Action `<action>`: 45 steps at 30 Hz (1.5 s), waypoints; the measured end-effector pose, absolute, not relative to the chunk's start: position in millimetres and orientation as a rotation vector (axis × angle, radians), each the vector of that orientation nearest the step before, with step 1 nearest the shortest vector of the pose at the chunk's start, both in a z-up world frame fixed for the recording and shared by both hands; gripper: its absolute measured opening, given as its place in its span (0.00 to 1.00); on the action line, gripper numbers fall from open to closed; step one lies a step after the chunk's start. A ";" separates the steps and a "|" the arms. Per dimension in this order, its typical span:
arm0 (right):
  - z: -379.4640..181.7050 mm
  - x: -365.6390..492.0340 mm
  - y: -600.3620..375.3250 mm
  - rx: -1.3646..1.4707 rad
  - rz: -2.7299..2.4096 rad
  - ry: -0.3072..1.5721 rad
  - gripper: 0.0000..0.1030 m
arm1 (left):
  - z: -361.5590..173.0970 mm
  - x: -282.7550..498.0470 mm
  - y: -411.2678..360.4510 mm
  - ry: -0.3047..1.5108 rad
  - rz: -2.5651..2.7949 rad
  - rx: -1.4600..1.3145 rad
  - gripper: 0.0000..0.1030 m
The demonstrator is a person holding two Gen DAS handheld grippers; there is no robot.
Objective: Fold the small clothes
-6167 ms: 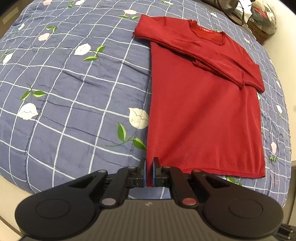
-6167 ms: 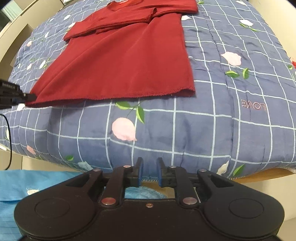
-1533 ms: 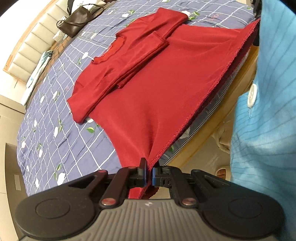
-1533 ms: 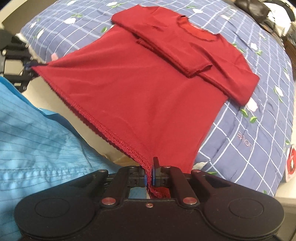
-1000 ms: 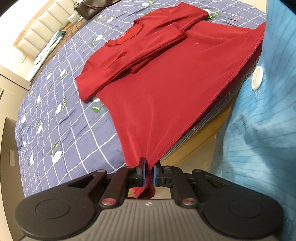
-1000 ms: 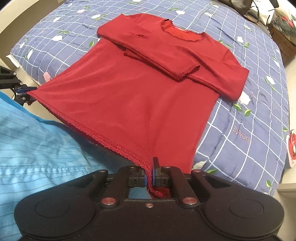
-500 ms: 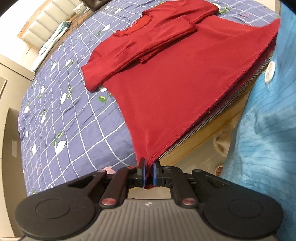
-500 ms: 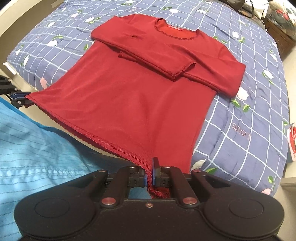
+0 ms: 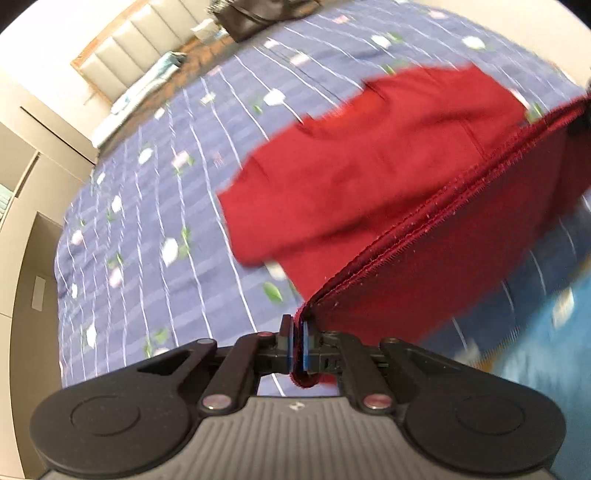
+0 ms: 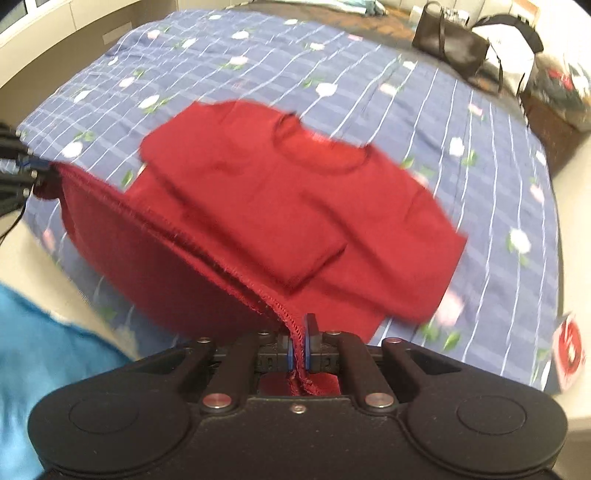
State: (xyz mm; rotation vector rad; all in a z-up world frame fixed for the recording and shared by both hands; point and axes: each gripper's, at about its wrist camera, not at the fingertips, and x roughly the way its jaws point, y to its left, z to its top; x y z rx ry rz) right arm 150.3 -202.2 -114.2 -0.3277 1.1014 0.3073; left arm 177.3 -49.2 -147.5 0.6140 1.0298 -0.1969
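Observation:
A red long-sleeved shirt [image 9: 369, 166] [image 10: 295, 206] lies on the bed with both sleeves folded across its chest. Its bottom hem [image 9: 424, 225] [image 10: 177, 232] is lifted off the quilt and stretched taut in the air between my two grippers. My left gripper [image 9: 296, 343] is shut on one hem corner, and it also shows at the left edge of the right wrist view [image 10: 26, 166]. My right gripper [image 10: 297, 343] is shut on the other hem corner. The lower body of the shirt hangs curved under the hem. Both views are motion-blurred.
The bed has a blue checked quilt [image 9: 147, 192] [image 10: 480, 147] with flower prints. A dark handbag [image 10: 450, 44] [image 9: 258, 14] and other items sit near the headboard [image 9: 122, 48]. The person's blue sleeve [image 10: 44, 339] [image 9: 546, 350] is close to the near bed edge.
Both grippers have raised the hem and carried it forward over the shirt toward the collar. The lower body now hangs folded under the hem. The view is blurred from the movement.

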 end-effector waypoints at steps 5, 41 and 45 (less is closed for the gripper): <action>-108.0 223.0 -213.8 -0.349 0.288 1.055 0.05 | -129.2 257.8 -59.5 0.990 -0.173 0.586 0.04; -131.9 428.0 -254.2 -0.221 0.160 1.106 0.61 | -167.4 478.8 -67.7 1.298 -0.019 0.303 0.72; -116.3 411.7 -261.6 -0.183 0.107 1.053 0.84 | -151.2 472.0 -58.9 1.260 0.011 0.239 0.87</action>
